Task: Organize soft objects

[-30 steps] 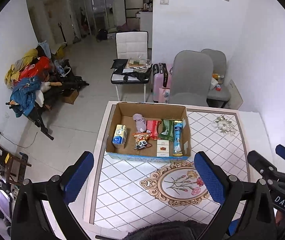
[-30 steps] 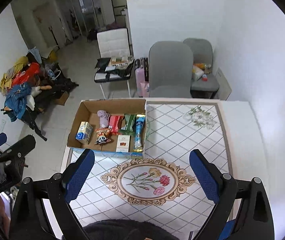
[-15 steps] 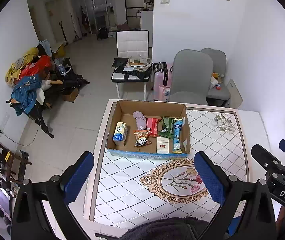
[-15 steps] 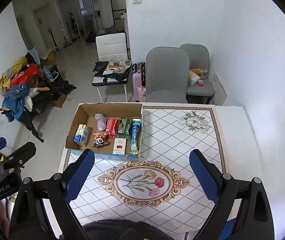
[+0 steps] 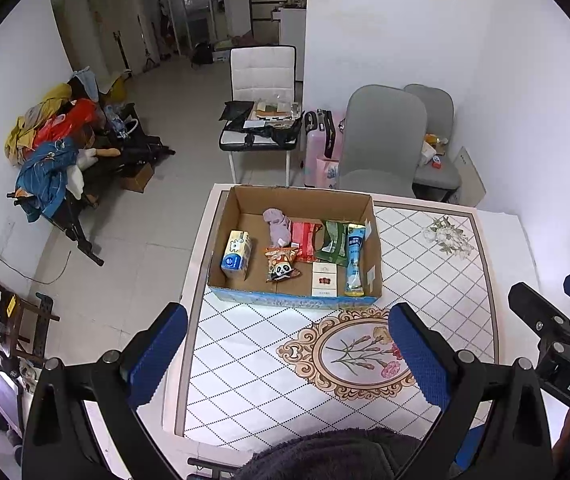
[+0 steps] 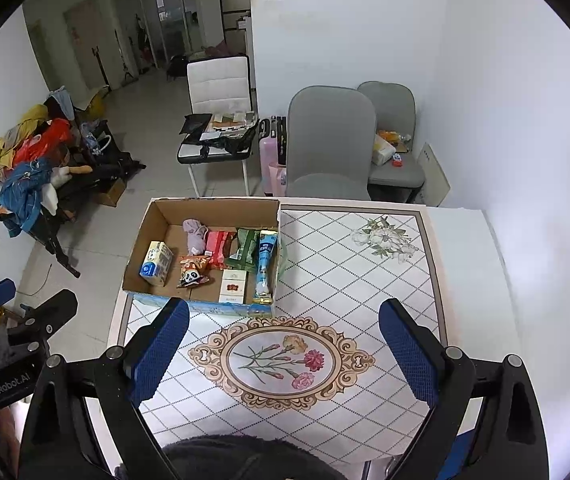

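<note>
Seen from both wrist cameras, we hold the left tongs and the right tongs high above the desk, each with its blue-padded fingers spread wide and nothing between them. The desk carries a diamond-patterned cloth with an oval flower medallion just below the tongs. An open cardboard box sits at the far left part of the desk, well apart from both tongs. Inside it we see, from left to right, a small tissue pack, a lilac soft item at the back that looks like rolled socks, a panda-printed pouch in front of it, a red packet, a green packet, a white-and-red carton lying flat near the front wall, and a blue tube-shaped pack along the right wall. Beyond the desk stand two grey chairs and a white chair; clothes are heaped on a rack at the left wall.
</note>
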The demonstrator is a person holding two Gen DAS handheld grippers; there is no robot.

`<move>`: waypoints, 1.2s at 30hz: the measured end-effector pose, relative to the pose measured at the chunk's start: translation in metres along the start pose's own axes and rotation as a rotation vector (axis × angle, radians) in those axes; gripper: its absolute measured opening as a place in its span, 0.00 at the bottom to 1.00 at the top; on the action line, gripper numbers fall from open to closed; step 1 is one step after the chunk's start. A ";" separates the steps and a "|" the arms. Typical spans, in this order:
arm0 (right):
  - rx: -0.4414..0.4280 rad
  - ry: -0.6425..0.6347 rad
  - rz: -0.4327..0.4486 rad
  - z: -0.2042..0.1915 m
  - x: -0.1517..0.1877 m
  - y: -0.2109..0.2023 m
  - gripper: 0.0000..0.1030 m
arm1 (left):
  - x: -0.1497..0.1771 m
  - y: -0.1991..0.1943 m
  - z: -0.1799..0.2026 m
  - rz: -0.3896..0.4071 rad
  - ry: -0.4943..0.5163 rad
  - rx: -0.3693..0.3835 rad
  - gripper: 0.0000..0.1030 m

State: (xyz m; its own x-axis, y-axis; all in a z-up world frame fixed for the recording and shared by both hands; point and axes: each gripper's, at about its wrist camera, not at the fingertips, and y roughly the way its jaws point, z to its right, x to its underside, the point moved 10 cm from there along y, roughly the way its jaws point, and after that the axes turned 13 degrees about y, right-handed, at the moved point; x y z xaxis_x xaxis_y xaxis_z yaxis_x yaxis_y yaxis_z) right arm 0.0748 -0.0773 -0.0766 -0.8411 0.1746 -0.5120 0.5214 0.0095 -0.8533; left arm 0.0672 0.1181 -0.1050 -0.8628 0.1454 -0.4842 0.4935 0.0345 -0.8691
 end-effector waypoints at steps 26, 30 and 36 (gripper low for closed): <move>0.047 0.001 0.002 -0.002 0.001 0.008 0.95 | 0.003 0.015 -0.009 -0.006 0.006 0.012 1.00; 0.048 -0.001 0.004 -0.005 0.003 0.007 0.95 | 0.003 0.015 -0.009 -0.007 0.006 0.013 1.00; 0.046 0.000 -0.001 -0.005 0.004 0.008 0.95 | 0.002 0.017 -0.010 -0.014 0.004 0.019 1.00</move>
State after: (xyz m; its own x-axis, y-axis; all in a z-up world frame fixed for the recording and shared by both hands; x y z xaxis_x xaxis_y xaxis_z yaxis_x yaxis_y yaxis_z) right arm 0.0765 -0.0717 -0.0846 -0.8414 0.1745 -0.5114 0.5137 -0.0354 -0.8572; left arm 0.0748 0.1287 -0.1198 -0.8694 0.1490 -0.4711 0.4787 0.0177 -0.8778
